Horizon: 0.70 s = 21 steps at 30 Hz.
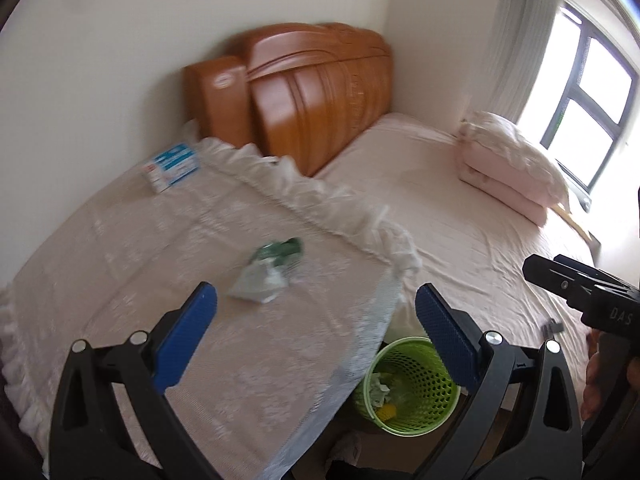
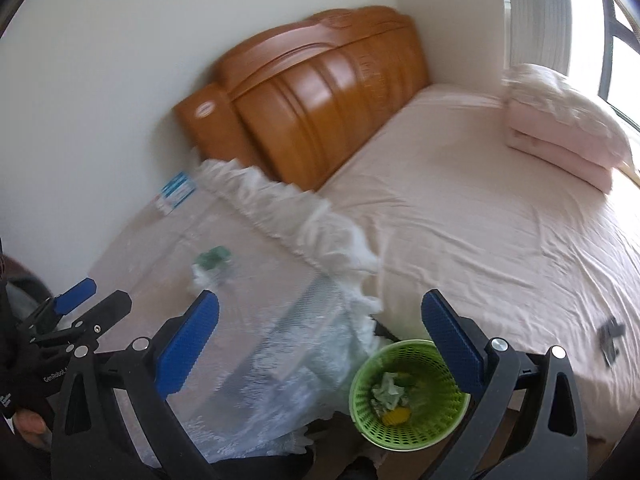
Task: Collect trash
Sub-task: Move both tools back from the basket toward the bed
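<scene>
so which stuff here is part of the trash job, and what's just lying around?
Job:
wrapper, crumpled on the lace cloth
green bin, already holding trash
left tongs, open
right tongs, open

Lying about:
blue box
folded quilt
headboard
dark item on the sheet

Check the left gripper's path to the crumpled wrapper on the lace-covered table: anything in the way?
Nothing visible. The left gripper has its jaws open, and the crumpled wrapper lies just ahead on bare lace cloth. The blue-and-white box sits far back, off the line. The green bin stands below the table's corner.
</scene>
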Each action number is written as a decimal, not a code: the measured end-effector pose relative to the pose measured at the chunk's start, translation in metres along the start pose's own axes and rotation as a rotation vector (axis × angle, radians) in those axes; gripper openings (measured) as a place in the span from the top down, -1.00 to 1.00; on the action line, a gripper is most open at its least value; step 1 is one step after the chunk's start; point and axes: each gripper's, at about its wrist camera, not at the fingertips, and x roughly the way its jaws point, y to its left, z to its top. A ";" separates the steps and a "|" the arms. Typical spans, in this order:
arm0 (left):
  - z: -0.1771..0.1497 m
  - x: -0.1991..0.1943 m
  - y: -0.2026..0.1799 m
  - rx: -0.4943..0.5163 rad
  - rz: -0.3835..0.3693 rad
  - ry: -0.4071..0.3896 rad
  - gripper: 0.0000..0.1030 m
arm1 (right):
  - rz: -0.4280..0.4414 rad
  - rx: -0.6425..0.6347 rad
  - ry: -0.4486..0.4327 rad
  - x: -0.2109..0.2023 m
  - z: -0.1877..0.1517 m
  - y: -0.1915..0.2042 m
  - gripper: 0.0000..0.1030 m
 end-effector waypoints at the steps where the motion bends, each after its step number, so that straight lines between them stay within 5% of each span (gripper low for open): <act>1: -0.002 -0.002 0.006 -0.015 0.008 0.002 -0.85 | 0.011 -0.014 0.008 0.003 0.000 0.006 -0.95; 13: -0.014 -0.007 0.049 -0.111 0.079 0.019 -0.85 | 0.115 -0.123 0.098 0.040 -0.002 0.060 -0.95; 21: -0.020 -0.008 0.085 -0.169 0.142 0.039 -0.85 | 0.146 -0.350 0.220 0.127 -0.004 0.122 -0.95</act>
